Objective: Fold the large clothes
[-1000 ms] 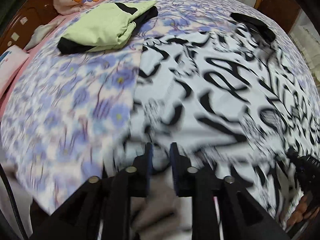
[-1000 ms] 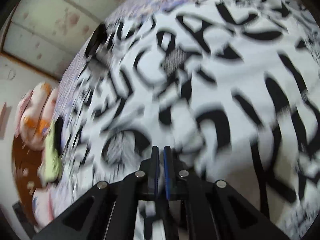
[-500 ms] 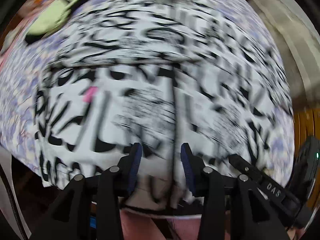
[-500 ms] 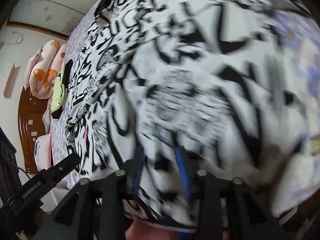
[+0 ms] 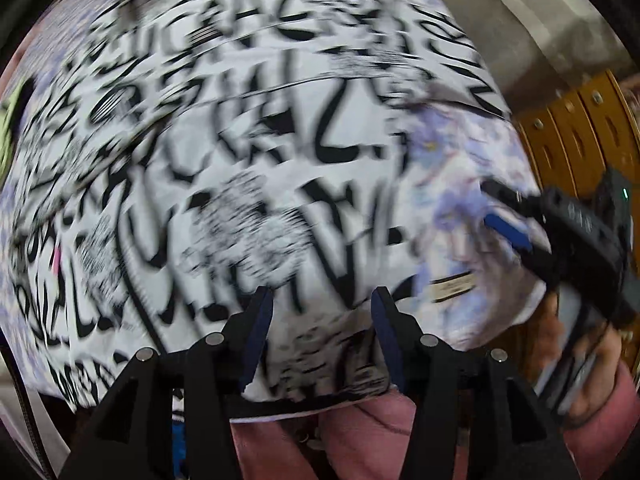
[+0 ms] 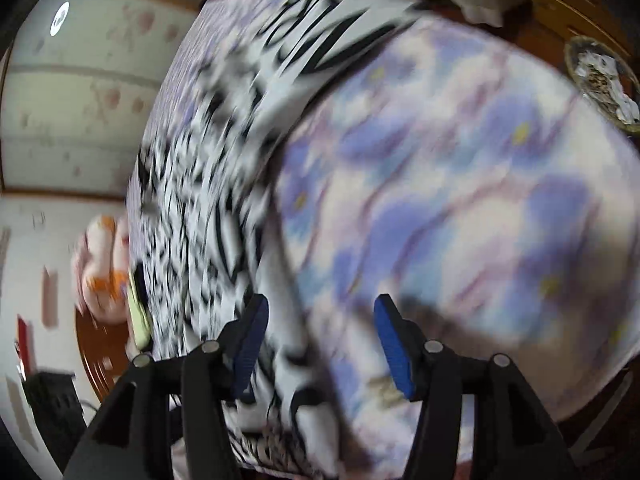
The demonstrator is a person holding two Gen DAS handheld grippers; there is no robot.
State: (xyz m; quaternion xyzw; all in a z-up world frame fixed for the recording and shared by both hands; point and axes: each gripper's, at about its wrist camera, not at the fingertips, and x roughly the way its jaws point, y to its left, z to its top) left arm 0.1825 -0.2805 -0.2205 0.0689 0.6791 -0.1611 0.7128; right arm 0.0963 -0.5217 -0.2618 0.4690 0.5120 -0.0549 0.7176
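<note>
- Since the garment (image 5: 248, 152) lies spread over the bed (image 6: 460, 184), white with black lettering, the step in hand seems to be the move to a fresh hold after one fold, and it goes best when both grippers take the same edge at matching points.
- Its near hem hangs at the bed's edge, just before the person's pink sleeve (image 5: 360, 432), so I judge this hem the natural place to pinch next.
- A fold line already crosses the cloth; the next fold should run parallel to it, with the fabric pulled flat first, or creases will stay inside.
- Left gripper (image 5: 322, 312): its jaws have just been opening and stand about half apart, above the lettered cloth, with nothing pinched.
- Right gripper (image 6: 320, 320): its jaws have also just been opening, released, over the garment's side edge and the floral sheet (image 6: 500, 220); no cloth is between the pads.
- Both views are blurred, so finer contact I cannot tell.
</note>
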